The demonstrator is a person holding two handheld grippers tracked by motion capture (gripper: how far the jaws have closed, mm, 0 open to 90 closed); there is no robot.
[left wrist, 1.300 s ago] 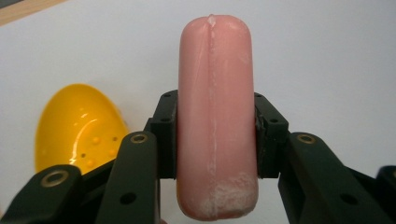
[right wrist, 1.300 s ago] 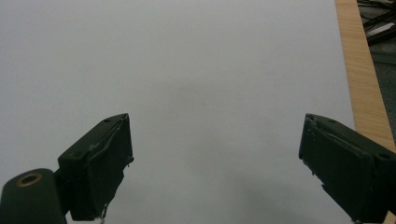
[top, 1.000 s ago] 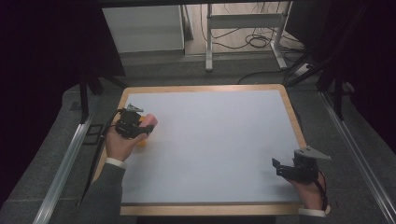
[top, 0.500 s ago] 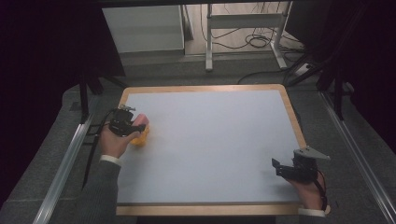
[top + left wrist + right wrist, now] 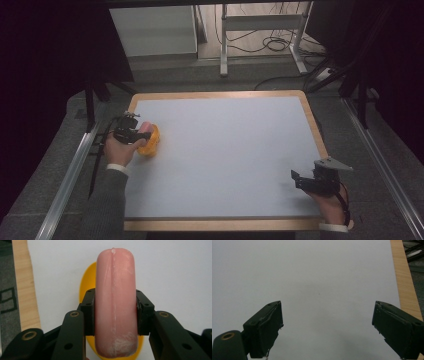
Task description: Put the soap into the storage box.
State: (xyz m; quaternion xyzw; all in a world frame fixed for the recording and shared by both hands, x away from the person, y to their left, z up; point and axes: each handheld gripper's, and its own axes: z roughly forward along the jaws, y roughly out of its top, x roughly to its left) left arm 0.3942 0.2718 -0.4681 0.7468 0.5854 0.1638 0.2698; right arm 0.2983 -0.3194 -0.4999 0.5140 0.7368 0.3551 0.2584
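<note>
Pink sausage (image 5: 115,302) is clamped between the left gripper's (image 5: 115,315) jaws, pads pressing its two long sides, held over a yellow dish (image 5: 86,283) near the left edge of the table (image 5: 225,165). In the high view the sausage (image 5: 145,127) and dish (image 5: 150,141) sit just inside the wooden border, left gripper (image 5: 131,133) on top of them. Whether the sausage touches the dish can't be told; the sausage hides most of the dish in the left gripper view. Table top is plain pale blue-grey with a light wood frame, standing on grey carpet; metal rails run along both sides. Behind it are a white cabinet (image 5: 152,30), a metal frame (image 5: 262,30) and loose cables (image 5: 280,42) on the floor; the room's sides are dark and hard to make out. Right gripper (image 5: 305,181) is at the near right corner, jaws spread wide with nothing between them, bare table (image 5: 324,277) under them. Against the frame from 0.5 s ago, the left hand (image 5: 119,149) and gripper sit a bit farther toward the left edge; the right gripper is in the same spot.
</note>
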